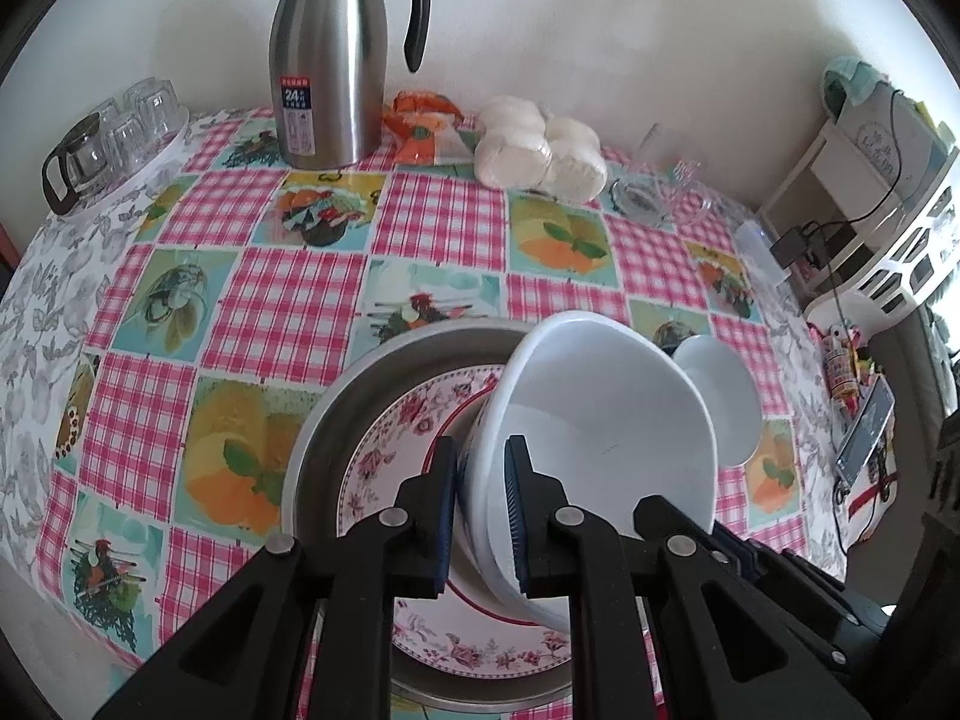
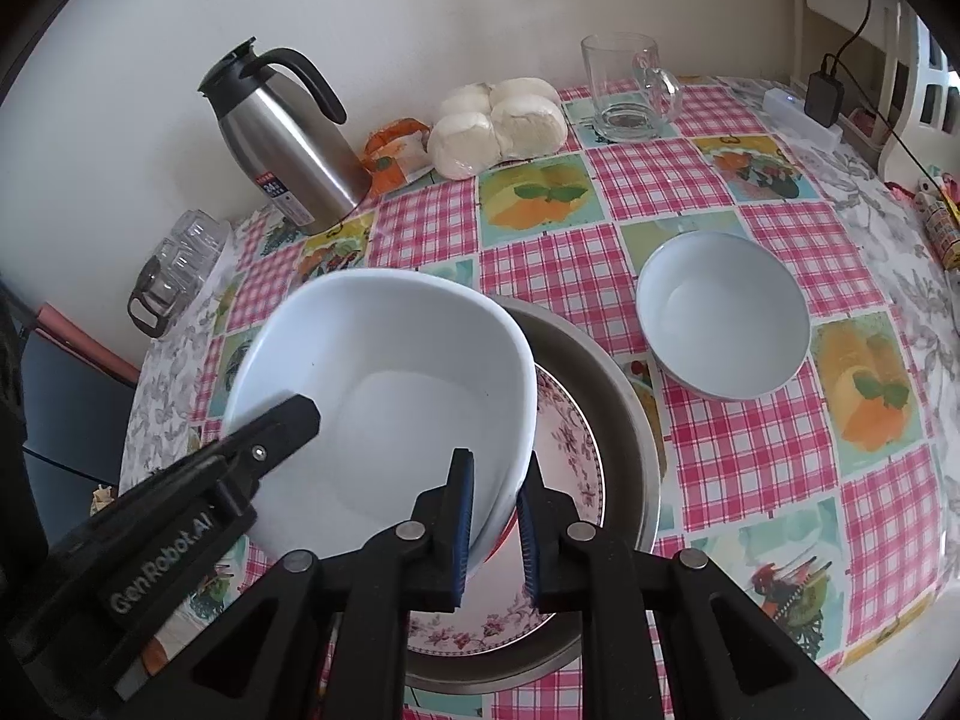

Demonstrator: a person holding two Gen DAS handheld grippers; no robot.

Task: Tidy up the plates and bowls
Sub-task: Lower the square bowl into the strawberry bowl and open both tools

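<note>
A large white bowl point(image 1: 606, 414) point(image 2: 384, 384) hangs tilted above a floral plate point(image 1: 408, 420) point(image 2: 570, 438) that lies in a round metal pan point(image 1: 336, 420) point(image 2: 624, 408). My left gripper point(image 1: 480, 516) is shut on the bowl's near-left rim. My right gripper point(image 2: 495, 528) is shut on the bowl's right rim; its black arm point(image 1: 750, 564) shows in the left wrist view. The left gripper's finger point(image 2: 264, 438) reaches in over the bowl. A smaller white bowl point(image 2: 723, 330) point(image 1: 720, 396) sits on the checked tablecloth to the right of the pan.
At the back by the wall stand a steel thermos jug point(image 1: 330, 60) point(image 2: 282, 138), wrapped white buns point(image 1: 540, 150) point(image 2: 498, 126), an orange packet point(image 1: 420, 126) and a glass mug point(image 2: 630, 90). A tray of glasses point(image 1: 114, 144) sits far left. A white shelf point(image 1: 870, 192) stands right.
</note>
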